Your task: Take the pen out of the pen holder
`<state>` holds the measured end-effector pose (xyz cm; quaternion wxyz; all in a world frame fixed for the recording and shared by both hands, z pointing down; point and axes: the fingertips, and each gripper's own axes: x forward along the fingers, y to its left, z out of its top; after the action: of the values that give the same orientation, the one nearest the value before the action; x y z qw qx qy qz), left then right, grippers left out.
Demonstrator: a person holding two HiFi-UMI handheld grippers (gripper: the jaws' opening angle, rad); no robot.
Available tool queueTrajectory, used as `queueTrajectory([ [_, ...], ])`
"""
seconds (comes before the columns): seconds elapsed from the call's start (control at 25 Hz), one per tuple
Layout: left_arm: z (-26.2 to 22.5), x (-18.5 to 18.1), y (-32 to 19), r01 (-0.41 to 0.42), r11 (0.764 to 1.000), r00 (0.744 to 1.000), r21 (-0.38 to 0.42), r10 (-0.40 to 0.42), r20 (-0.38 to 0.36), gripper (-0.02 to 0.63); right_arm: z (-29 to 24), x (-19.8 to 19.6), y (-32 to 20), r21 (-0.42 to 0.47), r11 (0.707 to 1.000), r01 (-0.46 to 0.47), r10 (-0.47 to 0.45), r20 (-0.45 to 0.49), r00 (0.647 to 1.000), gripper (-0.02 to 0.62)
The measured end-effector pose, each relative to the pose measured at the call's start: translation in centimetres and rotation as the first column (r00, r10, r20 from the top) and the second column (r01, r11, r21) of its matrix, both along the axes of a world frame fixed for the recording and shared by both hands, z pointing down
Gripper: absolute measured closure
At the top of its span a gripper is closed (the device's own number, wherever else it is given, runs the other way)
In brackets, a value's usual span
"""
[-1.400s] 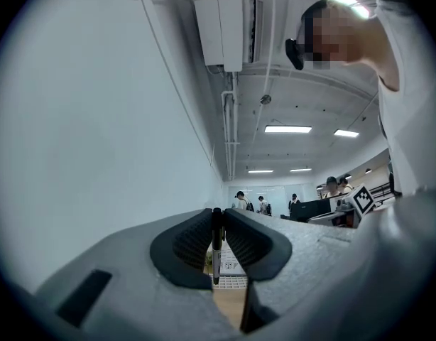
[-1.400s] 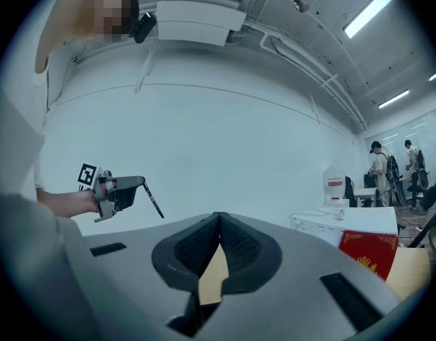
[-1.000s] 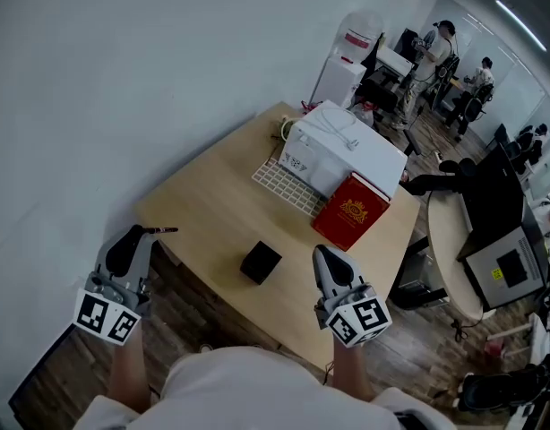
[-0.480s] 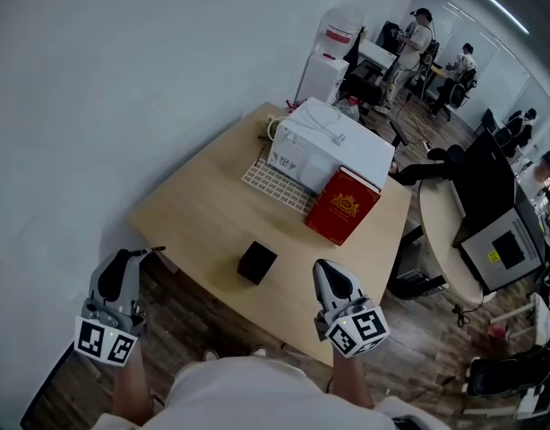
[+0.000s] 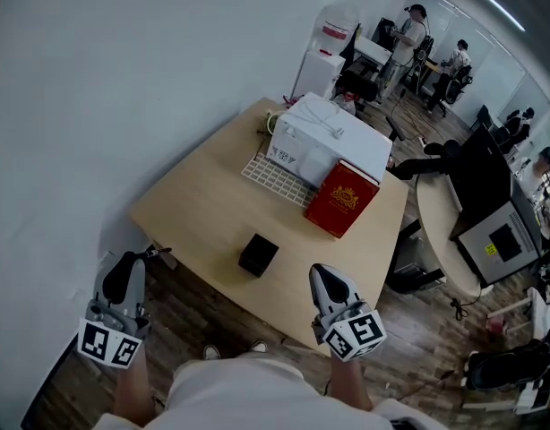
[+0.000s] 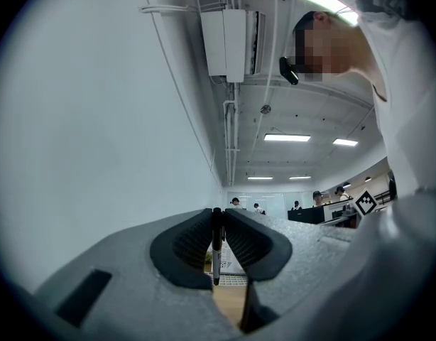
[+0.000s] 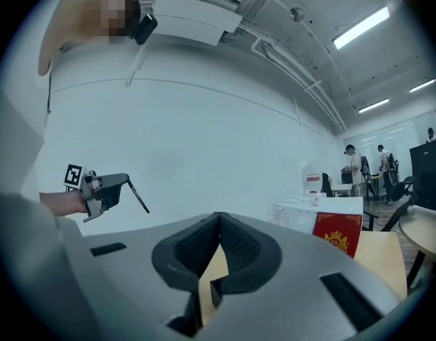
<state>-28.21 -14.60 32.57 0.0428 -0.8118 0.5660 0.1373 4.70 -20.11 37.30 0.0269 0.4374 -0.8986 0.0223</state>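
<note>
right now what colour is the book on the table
The book is red with a gold emblem; clearest in head view.

Black pen (image 6: 216,251), black pen holder (image 5: 258,255), red book (image 5: 341,201)

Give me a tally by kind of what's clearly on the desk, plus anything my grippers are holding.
Black pen holder: 1
Red book: 1
White box: 1
White keyboard: 1
Black pen in the left gripper: 1
Total: 5
Small items behind the box are unclear and not counted.
</note>
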Motion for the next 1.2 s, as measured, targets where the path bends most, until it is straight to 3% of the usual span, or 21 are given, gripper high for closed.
queueTrajectory([
  [0.48, 0.4, -0.4, 1.5, -0.035, 0.999, 0.999, -0.004, 0.035, 0.014, 0.54, 0.6, -2.9, 2.5, 0.031, 0.999, 0.044, -0.043, -0.014, 0.999, 0.594],
  [1.2, 1.7, 0.4, 0.9, -0.114, 0.993, 0.993, 0.002, 0.114, -0.033, 0.54, 1.9, -2.3, 4.7, 0.022, 1.0, -0.013, 0.014, -0.036, 0.999, 0.594],
])
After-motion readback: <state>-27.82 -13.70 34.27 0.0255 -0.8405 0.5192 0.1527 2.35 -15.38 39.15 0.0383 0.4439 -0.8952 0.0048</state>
